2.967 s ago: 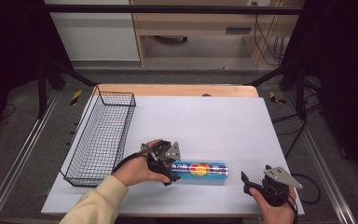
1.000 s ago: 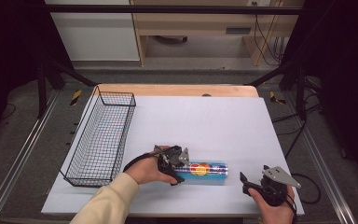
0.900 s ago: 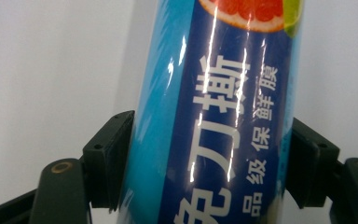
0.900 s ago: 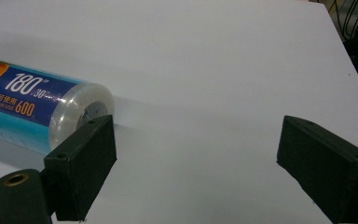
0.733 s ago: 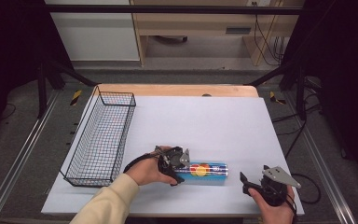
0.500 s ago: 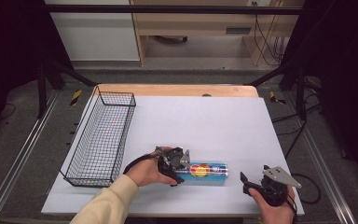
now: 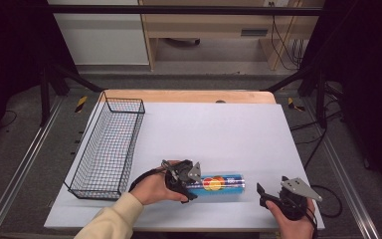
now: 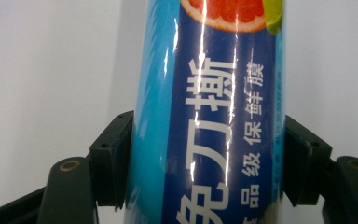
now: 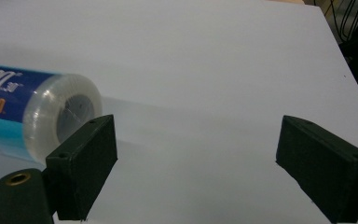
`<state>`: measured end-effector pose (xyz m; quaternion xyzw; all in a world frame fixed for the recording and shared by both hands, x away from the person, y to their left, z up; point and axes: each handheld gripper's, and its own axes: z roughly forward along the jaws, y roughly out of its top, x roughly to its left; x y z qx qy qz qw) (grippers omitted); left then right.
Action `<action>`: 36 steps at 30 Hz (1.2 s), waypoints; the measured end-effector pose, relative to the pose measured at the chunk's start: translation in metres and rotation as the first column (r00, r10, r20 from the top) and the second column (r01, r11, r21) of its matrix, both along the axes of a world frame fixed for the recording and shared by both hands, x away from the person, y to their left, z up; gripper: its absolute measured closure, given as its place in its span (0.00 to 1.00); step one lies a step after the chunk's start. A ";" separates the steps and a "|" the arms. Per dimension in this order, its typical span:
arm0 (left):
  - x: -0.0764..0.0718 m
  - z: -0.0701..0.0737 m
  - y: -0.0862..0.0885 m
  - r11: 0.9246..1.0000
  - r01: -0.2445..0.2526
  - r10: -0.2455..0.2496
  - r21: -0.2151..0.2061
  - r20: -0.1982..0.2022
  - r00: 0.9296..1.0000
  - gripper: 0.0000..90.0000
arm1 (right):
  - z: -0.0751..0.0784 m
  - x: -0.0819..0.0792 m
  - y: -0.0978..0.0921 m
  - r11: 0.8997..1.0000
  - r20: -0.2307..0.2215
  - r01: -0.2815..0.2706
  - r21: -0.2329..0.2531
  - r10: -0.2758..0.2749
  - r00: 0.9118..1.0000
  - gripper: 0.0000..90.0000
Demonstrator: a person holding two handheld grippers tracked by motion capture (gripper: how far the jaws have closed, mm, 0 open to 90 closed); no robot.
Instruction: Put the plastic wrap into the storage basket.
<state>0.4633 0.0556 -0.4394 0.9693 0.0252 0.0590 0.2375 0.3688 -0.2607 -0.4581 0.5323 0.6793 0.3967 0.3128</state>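
A blue cling film roll [image 7: 221,183] with a fruit picture lies on its side near the front of the white table [image 7: 219,124]. My left gripper [image 7: 191,183] holds the roll's left end; in the left gripper view its black jaws press both sides of the roll [image 8: 209,93], so the left gripper [image 8: 208,140] is shut on it. My right gripper [image 7: 261,195] rests at the front right, just past the roll's right end. The right gripper [image 9: 196,154] stands open, and the roll's clear end cap [image 9: 60,116] lies beside its left jaw.
A black wire basket [image 7: 107,149] stands along the table's left side with nothing in it. A wooden strip [image 7: 189,96] runs along the far edge. Cables trail from the right gripper off the table's right edge.
My left gripper has slid right along the table onto the roll's left end and its jaws now hold it. The right gripper has stayed in place.
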 end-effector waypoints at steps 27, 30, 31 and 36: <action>-0.022 0.046 0.020 0.986 -0.070 0.075 -0.149 0.029 0.997 0.35 | 0.012 0.020 0.012 1.000 0.024 0.003 -0.028 -0.002 1.000 0.14; -0.023 0.050 0.023 0.983 -0.086 0.093 -0.162 0.035 0.995 0.35 | 0.014 0.025 0.015 1.000 0.038 0.000 -0.022 0.001 0.999 0.16; -0.024 0.053 0.026 0.981 -0.094 0.104 -0.172 0.047 0.993 0.35 | 0.013 0.026 0.018 1.000 0.050 -0.005 -0.023 0.007 0.999 0.17; -0.028 0.060 0.032 0.975 -0.119 0.131 -0.187 0.049 0.990 0.35 | 0.008 0.018 0.019 0.999 0.057 -0.005 -0.036 0.007 0.998 0.17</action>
